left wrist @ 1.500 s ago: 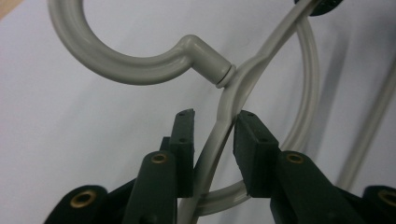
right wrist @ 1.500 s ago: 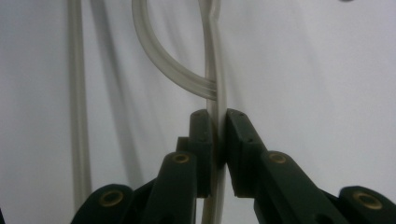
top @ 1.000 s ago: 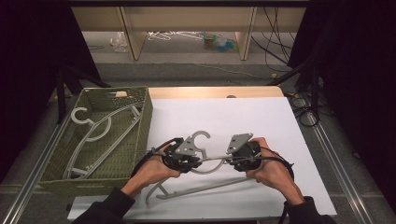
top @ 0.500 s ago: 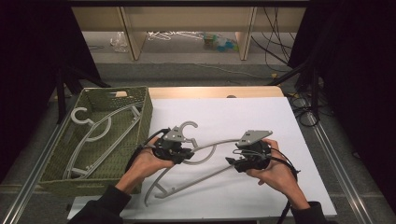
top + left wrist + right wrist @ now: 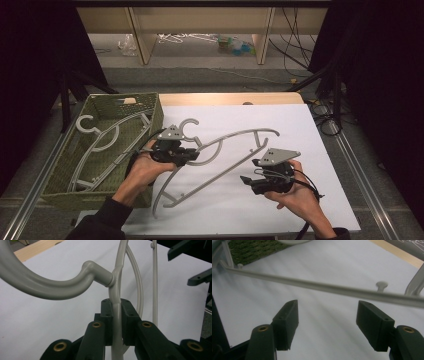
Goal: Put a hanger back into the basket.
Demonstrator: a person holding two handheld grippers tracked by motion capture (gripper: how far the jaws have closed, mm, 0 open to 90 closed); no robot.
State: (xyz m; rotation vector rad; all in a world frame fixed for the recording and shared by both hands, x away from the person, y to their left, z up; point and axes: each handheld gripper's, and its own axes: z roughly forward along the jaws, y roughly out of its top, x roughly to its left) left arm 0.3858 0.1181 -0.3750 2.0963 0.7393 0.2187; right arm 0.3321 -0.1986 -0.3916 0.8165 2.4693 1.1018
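Grey plastic clothes hanger (image 5: 220, 150) with a curved shoulder bar, a straight lower bar and an open hook lies over the white table cover (image 5: 310, 130), its hook end toward the green woven basket (image 5: 100, 197) at the left of the high view. Left gripper (image 5: 192, 152) is clamped tight on the hanger's neck just below the hook: in the left gripper view its two black jaws press on either side of the thin grey stem (image 5: 116, 320), with no gap showing between pads and plastic. The hook (image 5: 50, 287) curves away to the left in that view.

Right gripper (image 5: 246, 180) sits apart from the hanger, near the lower right end of the frame. Its jaws have just been opening and now stand wide, with nothing between them; in the right gripper view the lower bar (image 5: 322, 287) crosses beyond the two pads, clear of both. A small peg (image 5: 382, 285) stands up from that bar.

Inside the basket rests a second grey hanger (image 5: 100, 145), well apart from both grippers. A bare wooden table edge (image 5: 225, 98) shows beyond the white cover.
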